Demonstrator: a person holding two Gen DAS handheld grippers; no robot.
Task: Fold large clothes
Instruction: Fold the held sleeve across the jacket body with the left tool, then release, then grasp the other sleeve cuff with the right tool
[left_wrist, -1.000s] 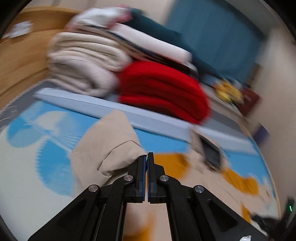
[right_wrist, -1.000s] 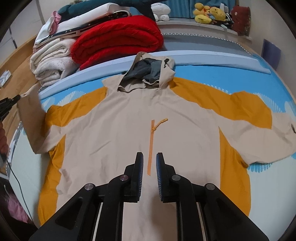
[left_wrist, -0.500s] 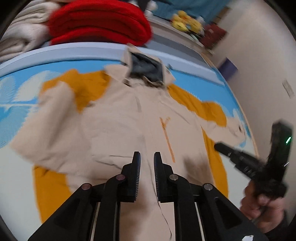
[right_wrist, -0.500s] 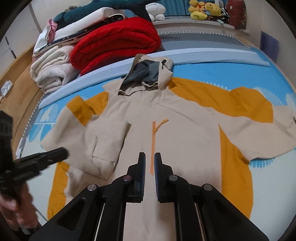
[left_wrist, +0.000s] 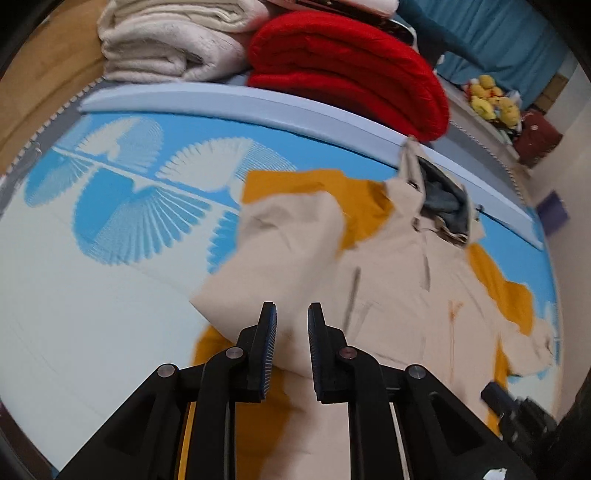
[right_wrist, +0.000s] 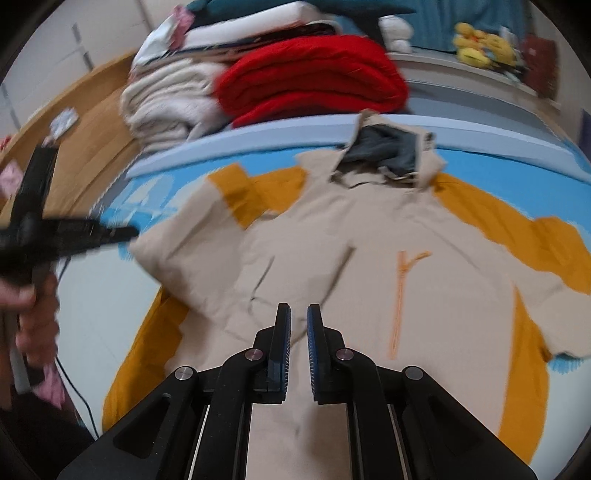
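Note:
A beige and mustard hooded jacket (right_wrist: 369, 258) lies face up on a blue and white mat (left_wrist: 92, 295), hood toward the far edge. Its left sleeve (left_wrist: 280, 251) is folded in across the chest; the right sleeve (right_wrist: 524, 229) lies spread out. My left gripper (left_wrist: 291, 332) is open and empty just above the folded sleeve, and it also shows in the right wrist view (right_wrist: 74, 236) at the left. My right gripper (right_wrist: 299, 332) is slightly open and empty above the jacket's lower front, and its tip shows in the left wrist view (left_wrist: 517, 410).
Folded red bedding (left_wrist: 351, 66) and cream blankets (left_wrist: 173, 40) are stacked behind the mat's raised light-blue edge (left_wrist: 258, 99). Yellow plush toys (right_wrist: 484, 44) sit at the far right. Wooden floor (right_wrist: 85, 147) lies to the left.
My left gripper held the left sleeve shut a second ago, laid it across the chest and let go; it is now open and has swung back left. The right gripper shifted left.

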